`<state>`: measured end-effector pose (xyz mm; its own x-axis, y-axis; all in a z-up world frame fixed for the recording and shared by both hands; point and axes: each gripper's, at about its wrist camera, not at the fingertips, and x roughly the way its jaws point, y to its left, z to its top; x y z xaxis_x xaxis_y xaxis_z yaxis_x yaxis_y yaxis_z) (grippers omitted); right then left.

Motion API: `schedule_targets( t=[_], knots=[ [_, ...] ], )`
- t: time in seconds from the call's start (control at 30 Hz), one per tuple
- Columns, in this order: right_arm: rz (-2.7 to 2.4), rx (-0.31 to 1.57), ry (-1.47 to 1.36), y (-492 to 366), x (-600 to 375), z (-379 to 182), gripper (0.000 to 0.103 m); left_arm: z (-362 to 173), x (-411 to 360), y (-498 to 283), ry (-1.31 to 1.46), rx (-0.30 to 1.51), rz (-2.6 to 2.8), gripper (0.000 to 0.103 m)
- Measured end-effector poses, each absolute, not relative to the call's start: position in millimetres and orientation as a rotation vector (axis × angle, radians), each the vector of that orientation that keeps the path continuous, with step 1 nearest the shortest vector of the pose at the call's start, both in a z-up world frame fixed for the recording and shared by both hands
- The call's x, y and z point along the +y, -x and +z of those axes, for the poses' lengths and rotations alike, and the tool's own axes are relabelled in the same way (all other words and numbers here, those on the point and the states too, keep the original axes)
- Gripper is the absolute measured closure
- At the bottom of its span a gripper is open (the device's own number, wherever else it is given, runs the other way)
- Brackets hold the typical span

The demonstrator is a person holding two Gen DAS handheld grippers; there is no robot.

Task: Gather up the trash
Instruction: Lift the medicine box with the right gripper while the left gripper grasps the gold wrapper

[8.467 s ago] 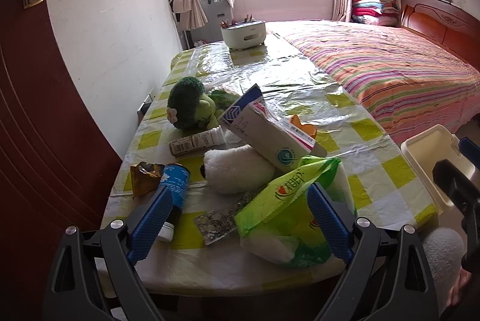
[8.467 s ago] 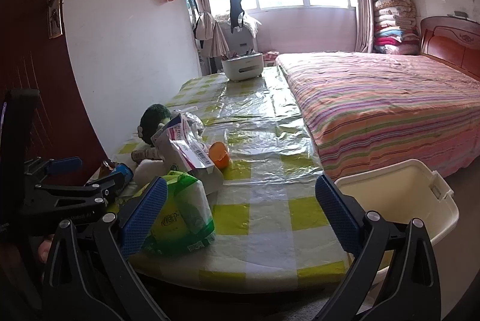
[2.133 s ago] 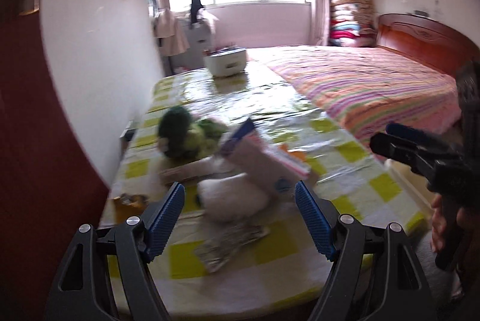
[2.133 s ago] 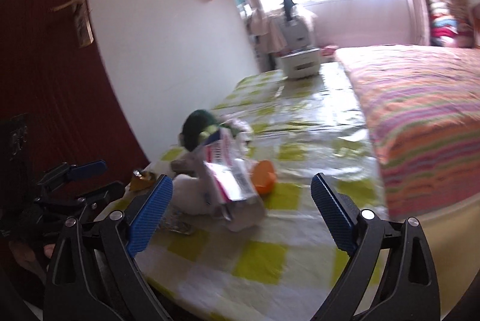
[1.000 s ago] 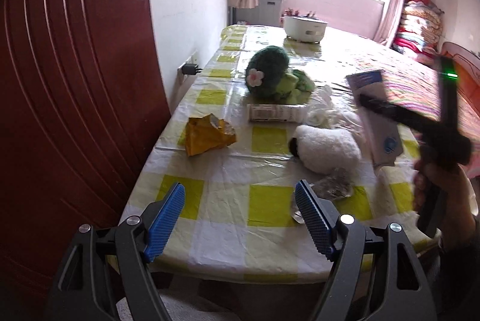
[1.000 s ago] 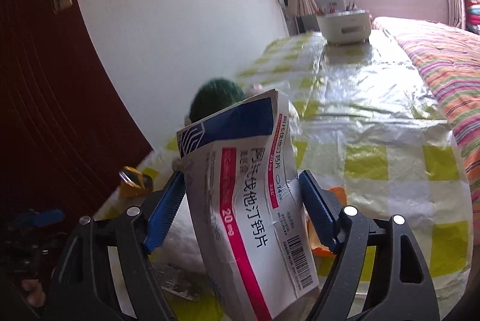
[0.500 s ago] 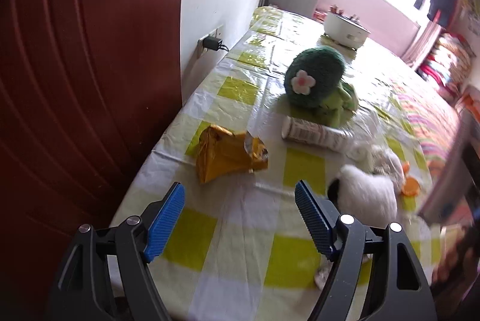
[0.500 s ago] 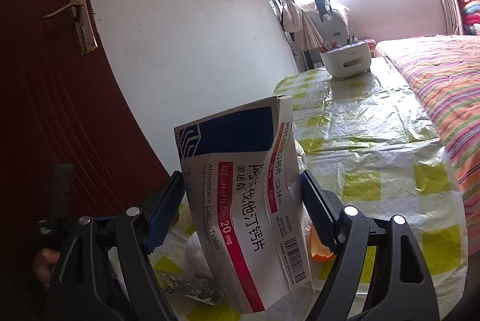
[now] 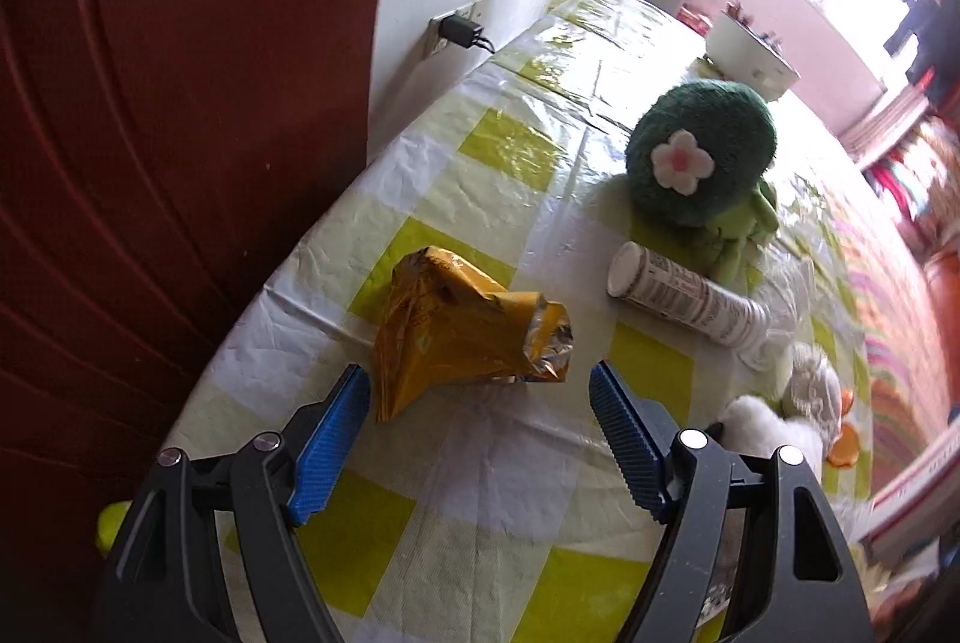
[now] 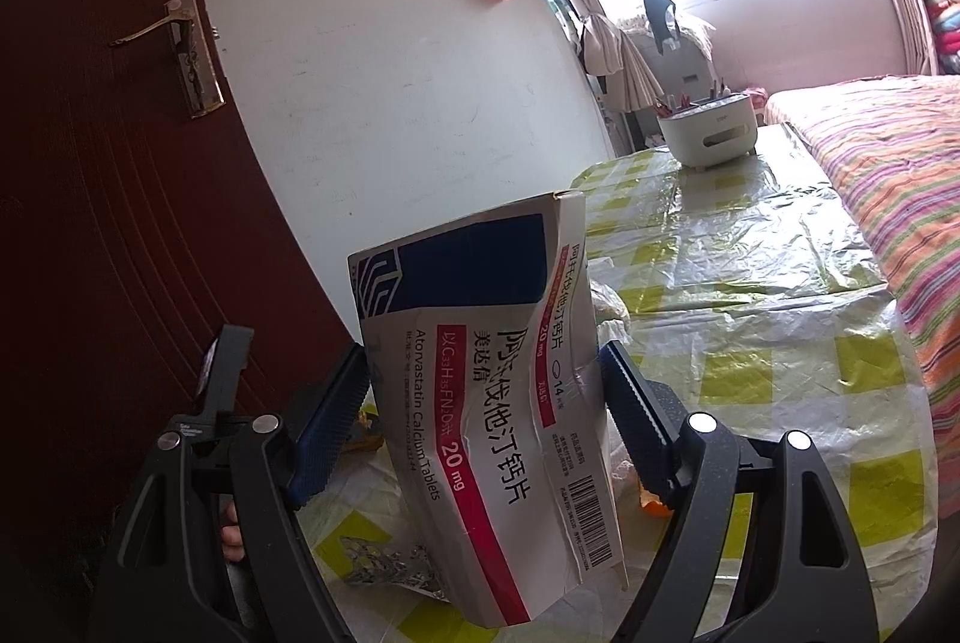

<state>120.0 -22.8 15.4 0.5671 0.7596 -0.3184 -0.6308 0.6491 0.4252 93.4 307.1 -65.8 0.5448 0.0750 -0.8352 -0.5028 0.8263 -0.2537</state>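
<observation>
My left gripper [image 9: 477,391] is open just in front of a crumpled yellow snack wrapper [image 9: 462,334] that lies on the checkered tablecloth [image 9: 480,511]; the wrapper sits between the blue fingertips at their far end. My right gripper [image 10: 483,382] is shut on a large white, blue and red medicine box [image 10: 489,403] and holds it upright above the table. An empty foil blister pack [image 10: 390,562] lies on the cloth below the box. The left gripper's body shows in the right wrist view [image 10: 225,379] at the left.
A green plush toy [image 9: 702,156], a white tube [image 9: 690,304], a white fluffy toy [image 9: 774,424] and an orange cap [image 9: 843,445] lie on the table. A white caddy [image 10: 708,129] stands at its far end. A red door is left, a striped bed [image 10: 900,175] right.
My left gripper has moved forward and down towards the yellow wrapper, which now lies between its fingertips. My right gripper has lifted the medicine box a little higher off the table.
</observation>
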Motion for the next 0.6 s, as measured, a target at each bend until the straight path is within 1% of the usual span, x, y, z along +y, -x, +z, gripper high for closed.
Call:
schedule_targets(
  t=[0.03,0.07,0.2,0.27,0.33,0.6],
  knots=[
    [0.833,0.506,-0.276,-119,-22,16,0.026,-67,308,-93,0.516,0.942,0.362,0.037],
    [0.837,0.508,-0.275,-118,-22,16,0.026,-68,309,-94,0.517,0.946,0.364,0.048],
    [0.843,0.508,-0.277,-117,-22,15,0.026,-69,309,-94,0.489,0.95,0.365,0.061],
    [0.843,0.505,-0.275,-116,-22,15,0.026,-68,307,-94,0.485,0.948,0.362,0.08],
    [0.843,0.503,-0.276,-116,-22,14,0.026,-70,305,-96,0.488,0.962,0.334,0.092],
    [0.837,0.501,-0.287,-117,-27,12,0.026,-63,302,-92,0.489,0.941,0.322,0.093]
  ],
)
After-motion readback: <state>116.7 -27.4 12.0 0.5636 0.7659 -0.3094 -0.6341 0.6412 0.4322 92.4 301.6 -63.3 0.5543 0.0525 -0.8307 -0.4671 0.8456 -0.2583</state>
